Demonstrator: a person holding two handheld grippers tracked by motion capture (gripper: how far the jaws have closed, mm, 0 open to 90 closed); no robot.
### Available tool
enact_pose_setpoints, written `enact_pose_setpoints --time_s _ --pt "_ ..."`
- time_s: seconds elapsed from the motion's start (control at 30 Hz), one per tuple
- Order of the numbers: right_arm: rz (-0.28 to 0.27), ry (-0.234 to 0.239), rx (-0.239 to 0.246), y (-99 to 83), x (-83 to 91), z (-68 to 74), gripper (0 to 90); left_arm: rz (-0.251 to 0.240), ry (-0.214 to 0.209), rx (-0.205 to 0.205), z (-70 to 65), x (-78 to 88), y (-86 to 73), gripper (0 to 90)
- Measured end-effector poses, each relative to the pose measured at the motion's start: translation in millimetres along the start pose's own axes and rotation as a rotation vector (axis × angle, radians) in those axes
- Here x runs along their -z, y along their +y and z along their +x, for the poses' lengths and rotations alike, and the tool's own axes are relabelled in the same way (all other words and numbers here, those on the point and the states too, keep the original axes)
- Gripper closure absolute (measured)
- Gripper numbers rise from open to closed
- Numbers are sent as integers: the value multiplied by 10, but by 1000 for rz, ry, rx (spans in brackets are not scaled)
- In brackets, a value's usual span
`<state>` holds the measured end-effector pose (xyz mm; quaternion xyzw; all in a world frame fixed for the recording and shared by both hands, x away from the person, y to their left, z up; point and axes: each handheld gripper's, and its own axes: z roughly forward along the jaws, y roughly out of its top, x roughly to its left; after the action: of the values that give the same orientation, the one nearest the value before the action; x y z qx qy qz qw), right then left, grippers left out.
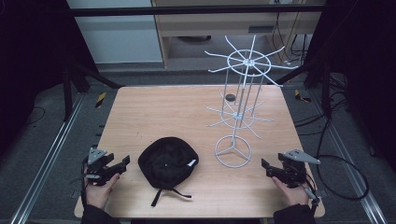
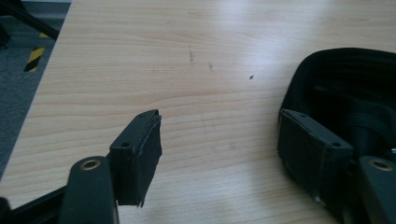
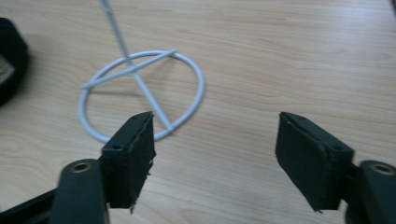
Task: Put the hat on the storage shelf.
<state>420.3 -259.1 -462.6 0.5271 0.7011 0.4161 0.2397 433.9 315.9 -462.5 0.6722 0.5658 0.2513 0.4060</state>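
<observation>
Wooden table (image 1: pixel 154 112), light grain, square to the camera in the high view. White wire display rack (image 1: pixel 240 100) upright at about 2 o'clock from the table's middle, ring base flat on the wood, two tiers of hooks radiating from its posts; ring base also seen in the right gripper view (image 3: pixel 140 95) at 11 o'clock, past the left jaw. Black cap (image 1: pixel 167 161) at 6 o'clock from the table's middle, lying near the front edge, a small white tag at its 3 o'clock side, strap trailing toward 6 o'clock; between the two grippers, closer to the left one. Same cap in the left gripper view (image 2: pixel 355 93) at 2 o'clock, just behind the right jaw. Left gripper (image 1: pixel 122 164) at 9 o'clock from the cap, near but apart, held by a hand (image 1: pixel 99 186), jaws spread wide over bare wood. Right gripper (image 1: pixel 266 167) at 3 o'clock from the cap, well apart, just beside the rack's base, held by a hand (image 1: pixel 292 190), jaws likewise spread wide, nothing between them. Small dark round object (image 1: pixel 230 97) on the table at 12 o'clock, behind the rack; too small to identify.
</observation>
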Motion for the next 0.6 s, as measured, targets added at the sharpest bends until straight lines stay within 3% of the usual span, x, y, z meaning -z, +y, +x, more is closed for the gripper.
enact_pose_setpoints --time_s 0.27,0.6 --pt "-7 49 51 11 17 309 443 -4 -38 -19 -132 47 16 390" --pt "-1 157 100 81 -56 672 442 5 -58 -40 -294 15 38 463"
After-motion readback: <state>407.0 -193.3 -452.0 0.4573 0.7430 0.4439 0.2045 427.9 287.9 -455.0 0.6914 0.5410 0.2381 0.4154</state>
